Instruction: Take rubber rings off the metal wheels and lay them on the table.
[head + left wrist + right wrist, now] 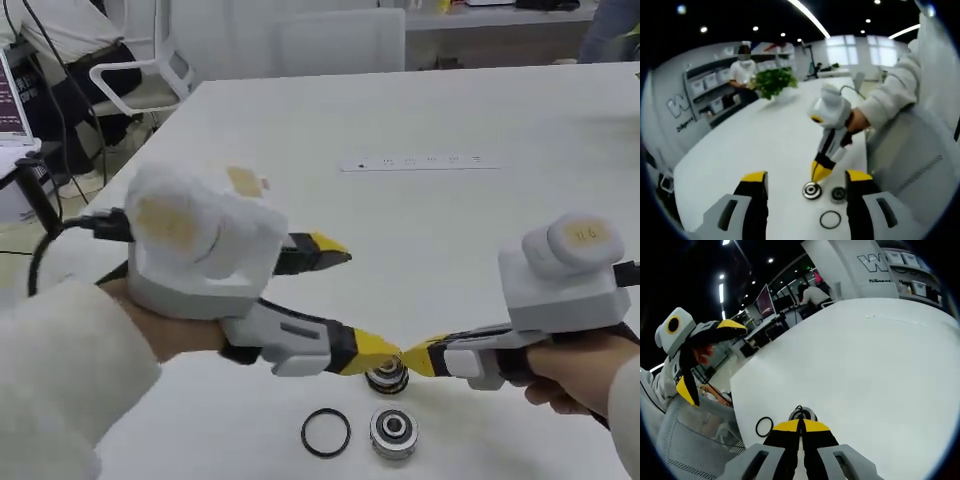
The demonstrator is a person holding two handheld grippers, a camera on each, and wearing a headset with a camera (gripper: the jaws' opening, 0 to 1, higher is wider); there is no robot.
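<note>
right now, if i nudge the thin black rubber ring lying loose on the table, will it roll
Probably not: the thin black rubber ring lies flat on the white table, so a nudge should slide it. It looks slender, so likely light and floppy if lifted by one side. Rubber may drag slightly.

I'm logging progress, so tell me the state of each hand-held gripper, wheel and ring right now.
Left hand-held gripper: open, holding nothing.
Right hand-held gripper: shut, tips against the far wheel.
Far wheel: lying flat; whether its ring is on is unclear.
Near wheel: lying flat, untouched.
Loose rubber ring: off, flat on the table.
</note>
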